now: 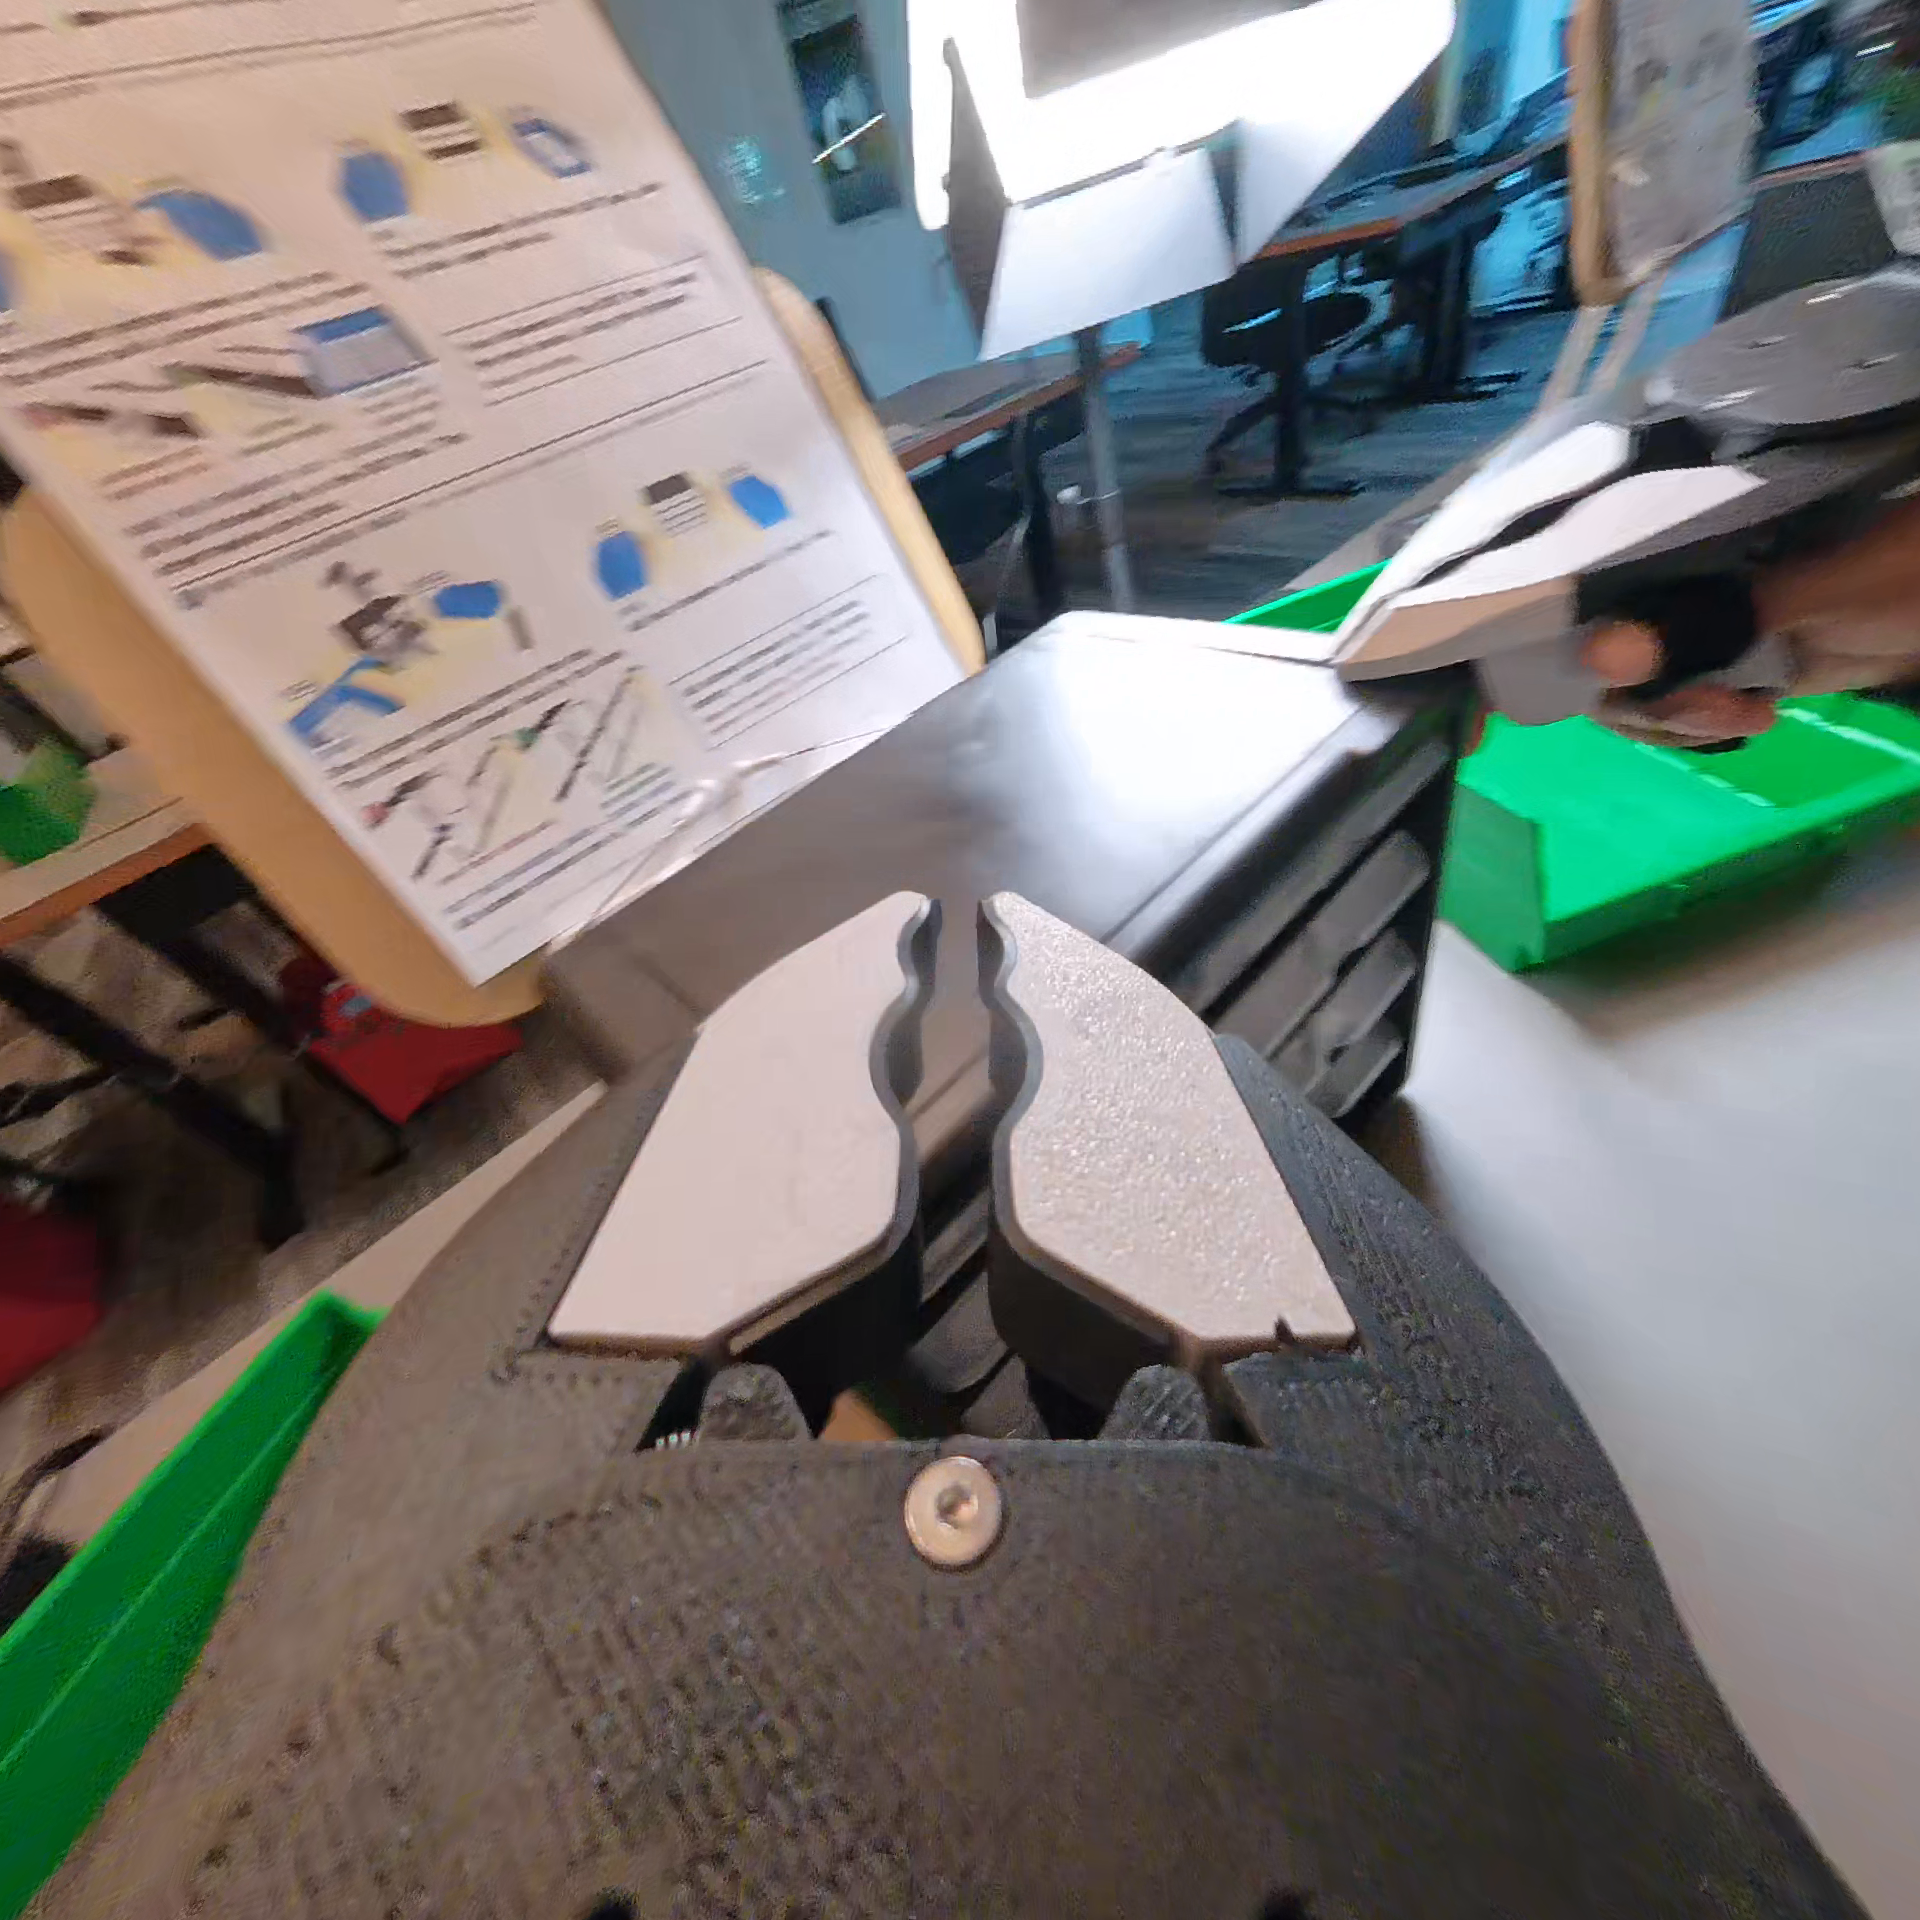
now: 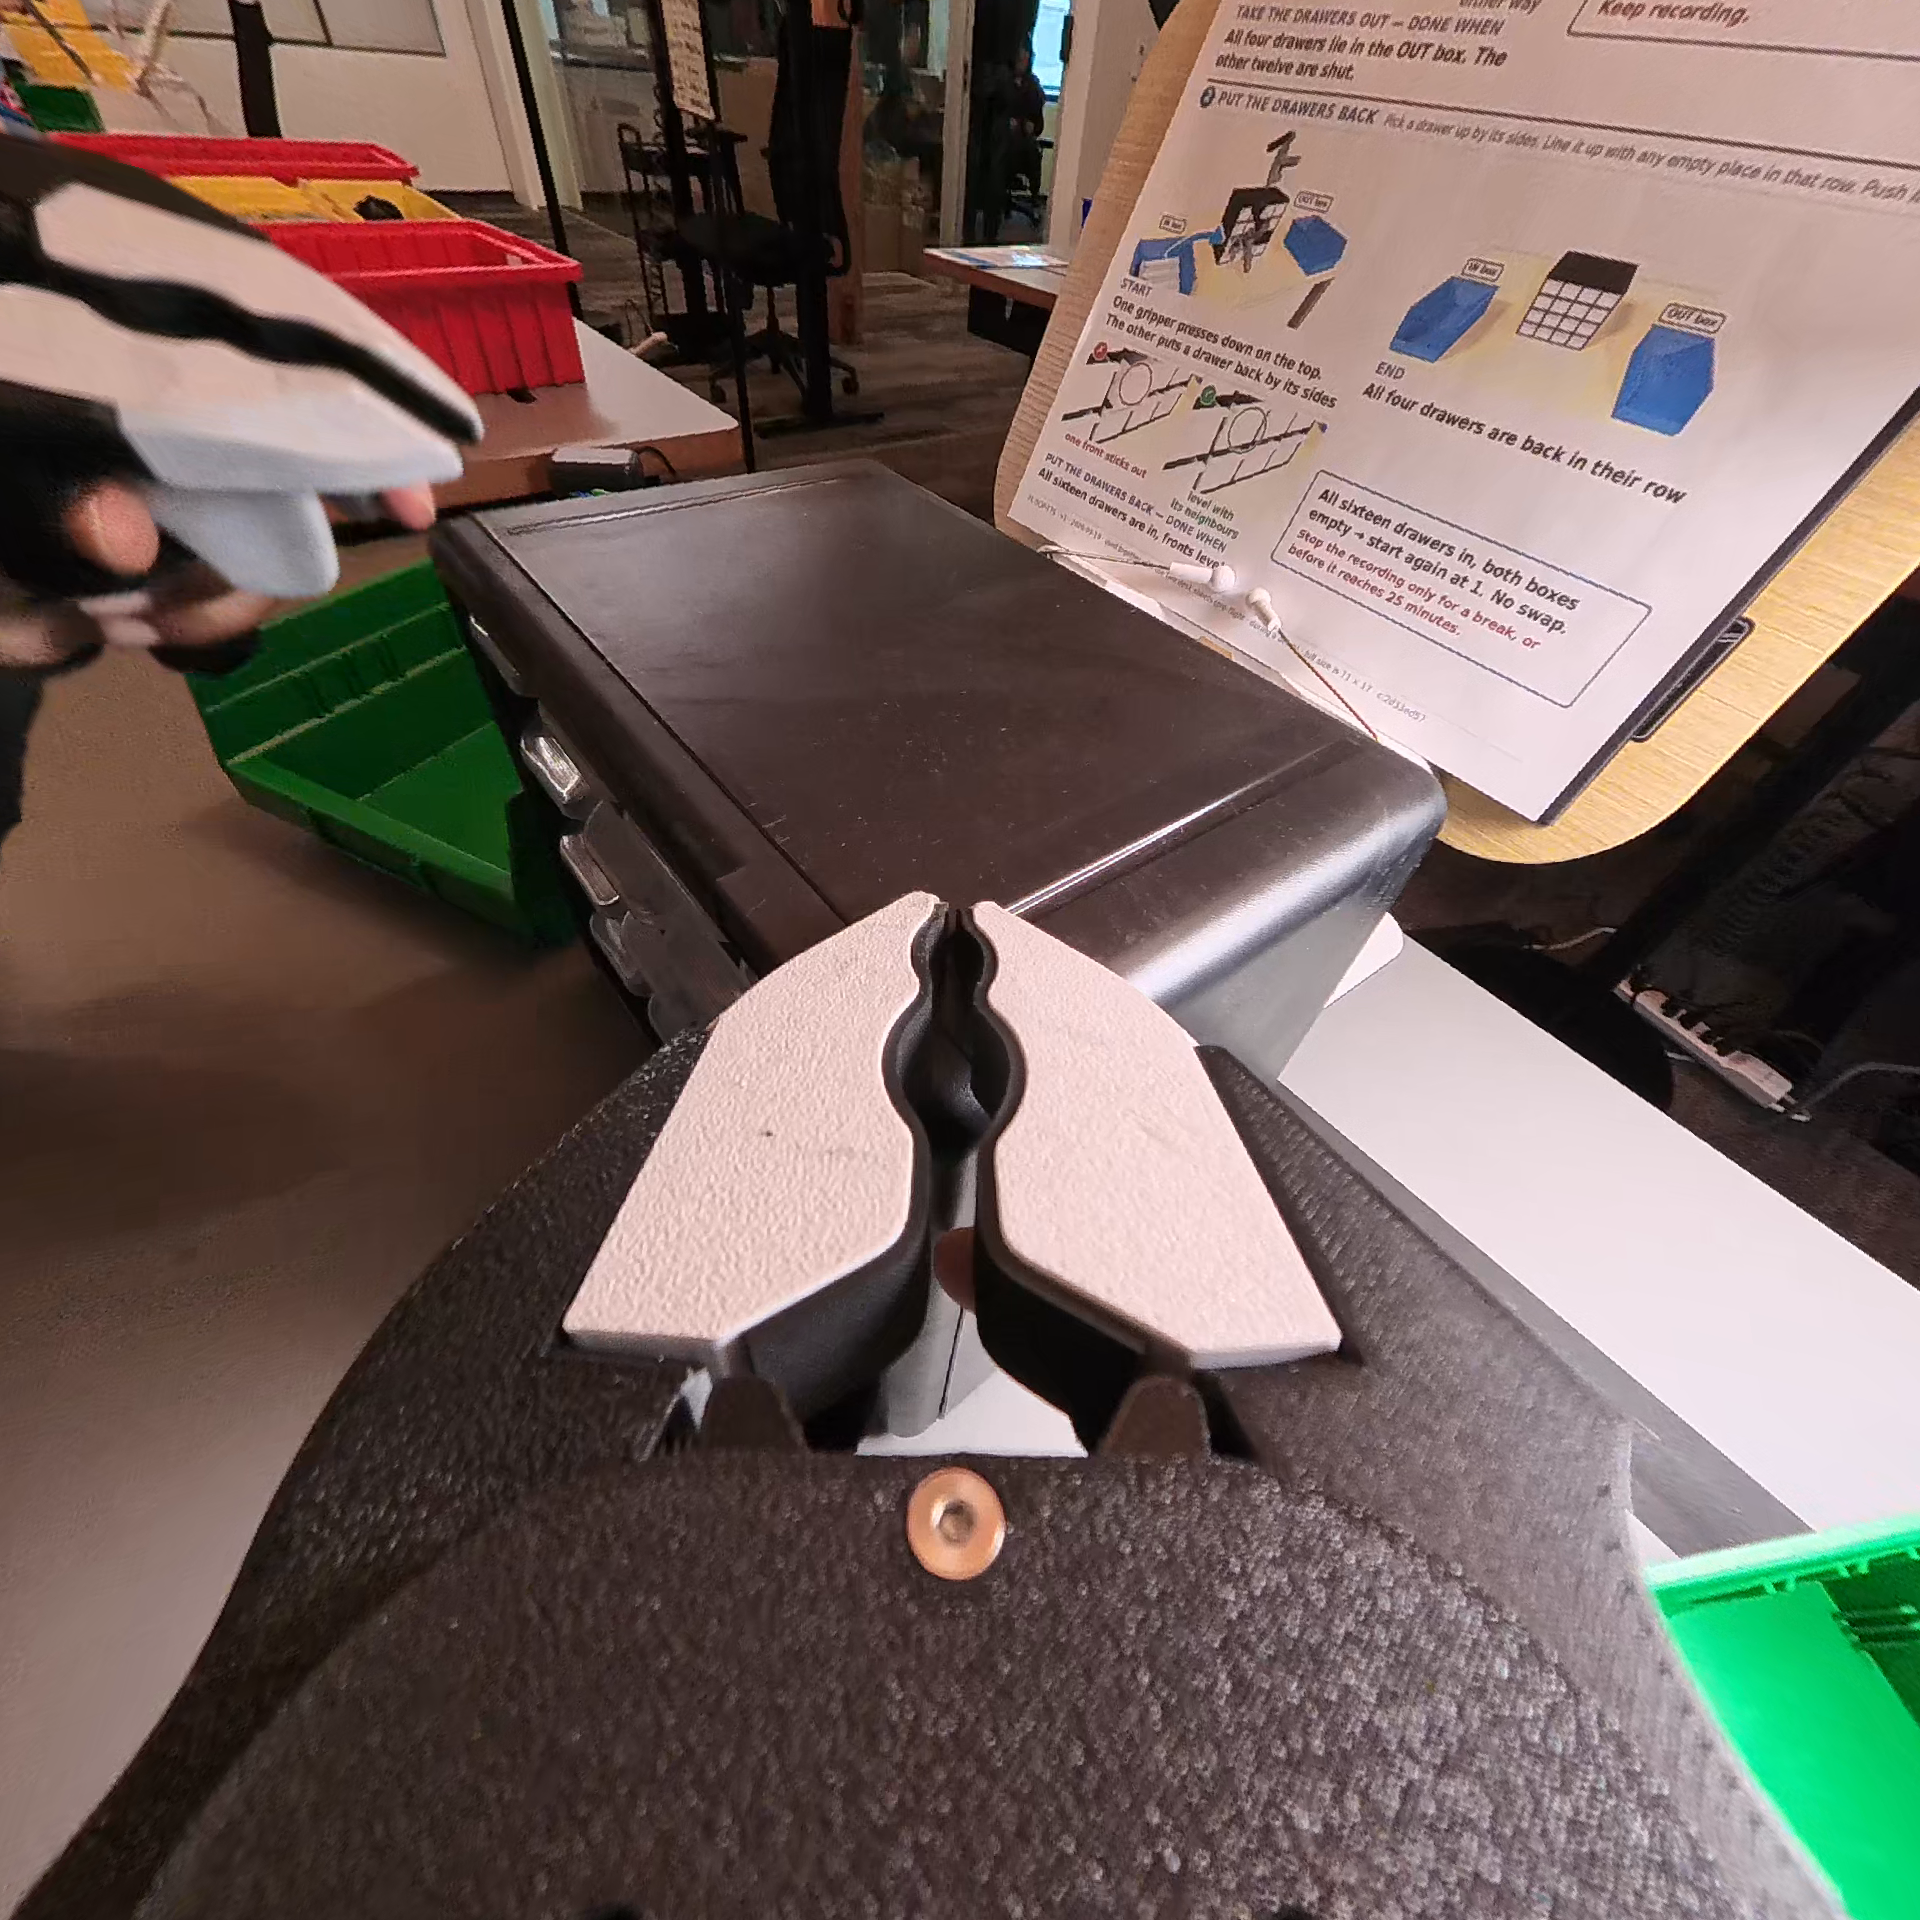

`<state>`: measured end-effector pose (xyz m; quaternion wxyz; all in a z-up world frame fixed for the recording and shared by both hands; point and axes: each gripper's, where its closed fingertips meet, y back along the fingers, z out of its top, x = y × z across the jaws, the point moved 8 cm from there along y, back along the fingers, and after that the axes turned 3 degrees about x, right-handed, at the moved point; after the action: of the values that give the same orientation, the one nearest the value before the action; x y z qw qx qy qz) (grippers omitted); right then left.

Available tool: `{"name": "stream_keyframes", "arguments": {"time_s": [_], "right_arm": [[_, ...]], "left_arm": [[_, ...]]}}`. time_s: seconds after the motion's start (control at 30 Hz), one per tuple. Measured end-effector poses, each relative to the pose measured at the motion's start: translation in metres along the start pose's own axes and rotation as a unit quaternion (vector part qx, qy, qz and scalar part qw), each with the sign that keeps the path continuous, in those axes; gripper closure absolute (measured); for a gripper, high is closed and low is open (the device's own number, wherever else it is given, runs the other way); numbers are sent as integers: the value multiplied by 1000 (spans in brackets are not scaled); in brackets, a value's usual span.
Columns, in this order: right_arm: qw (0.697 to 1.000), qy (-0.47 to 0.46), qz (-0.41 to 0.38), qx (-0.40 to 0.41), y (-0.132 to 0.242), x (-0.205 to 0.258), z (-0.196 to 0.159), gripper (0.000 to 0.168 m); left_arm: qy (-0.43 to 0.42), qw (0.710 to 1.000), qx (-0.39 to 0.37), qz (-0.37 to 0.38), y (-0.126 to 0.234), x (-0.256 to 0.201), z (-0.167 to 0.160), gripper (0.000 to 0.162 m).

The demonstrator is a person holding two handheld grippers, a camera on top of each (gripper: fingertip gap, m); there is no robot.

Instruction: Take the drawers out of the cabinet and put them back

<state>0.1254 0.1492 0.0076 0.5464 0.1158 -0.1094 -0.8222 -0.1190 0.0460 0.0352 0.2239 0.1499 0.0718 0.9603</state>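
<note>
A black drawer cabinet (image 1: 1122, 758) stands on the table; it also shows in the right wrist view (image 2: 935, 675). Its drawer fronts (image 1: 1340, 935) face the table's open side, with clear handles (image 2: 556, 769), and seem pushed in. My left gripper (image 1: 958, 914) is shut and empty, just above one end of the cabinet top; it shows blurred in the right wrist view (image 2: 457, 426). My right gripper (image 2: 951, 909) is shut and empty at the other end's top corner, and in the left wrist view (image 1: 1351, 649) its tip rests on the cabinet top.
One green bin (image 1: 1621, 831) sits beside the cabinet's far end, another (image 1: 156, 1558) near me; both also show in the right wrist view (image 2: 384, 748) (image 2: 1808, 1662). A printed instruction board (image 2: 1455, 364) leans behind the cabinet. Red bins (image 2: 436, 281) stand on another table. The grey table (image 2: 208, 1143) spreads before the drawers.
</note>
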Motion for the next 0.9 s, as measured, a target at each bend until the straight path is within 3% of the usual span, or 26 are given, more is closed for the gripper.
{"name": "stream_keyframes", "arguments": {"time_s": [0.1,0.2,0.43,0.9], "right_arm": [[1000,2,-3,1,0,0,0,167],[1000,4,-7,2,0,1,1,167],[1000,12,-23,8,-1,3,2,167],[998,33,-55,19,-3,7,4,168]], "left_arm": [[11,999,28,33,10,28,-9,152],[41,999,34,6,11,39,-17,152],[54,996,61,-37,-2,45,-31,149],[34,993,88,-76,-2,47,-33,158]]}}
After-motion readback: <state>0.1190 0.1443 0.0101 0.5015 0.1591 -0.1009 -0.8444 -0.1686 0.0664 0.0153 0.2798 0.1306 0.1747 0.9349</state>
